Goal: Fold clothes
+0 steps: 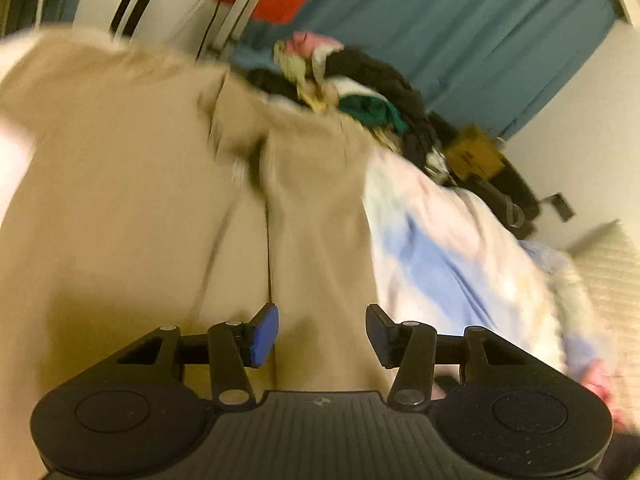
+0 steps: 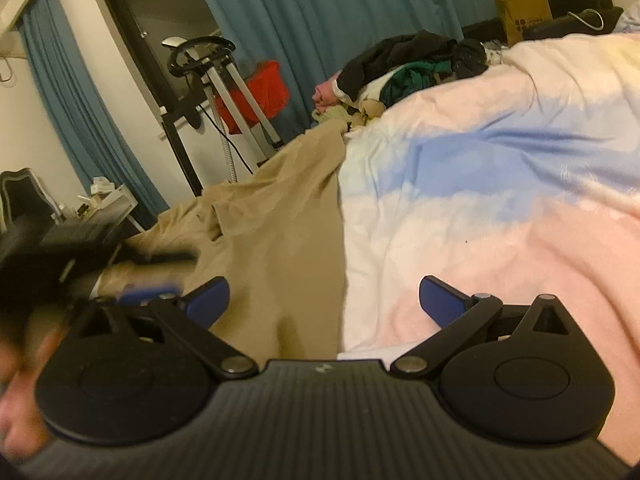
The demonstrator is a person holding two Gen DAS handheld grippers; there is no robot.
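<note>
Our left claw hangs with its blue pads parted and nothing between them, just above the tan garment. Our right claw is spread wide and also empty, poised over the right edge of that same garment, where the tan cloth meets the pastel bedspread.

The tan garment, which looks like a pair of trousers, lies spread lengthwise on the bed. A long seam or gap runs down its middle in the left wrist view, and its far end is bunched and blurred. We judge the folding is at an early point: the cloth is laid out, mostly flat near us, but no clear fold is visible yet, and neither claw holds it.

Beyond the far end of the tan garment sits a heap of unfolded clothes, dark, green and pink, so much of the task appears to remain. Behind that heap hangs a teal curtain.
</note>
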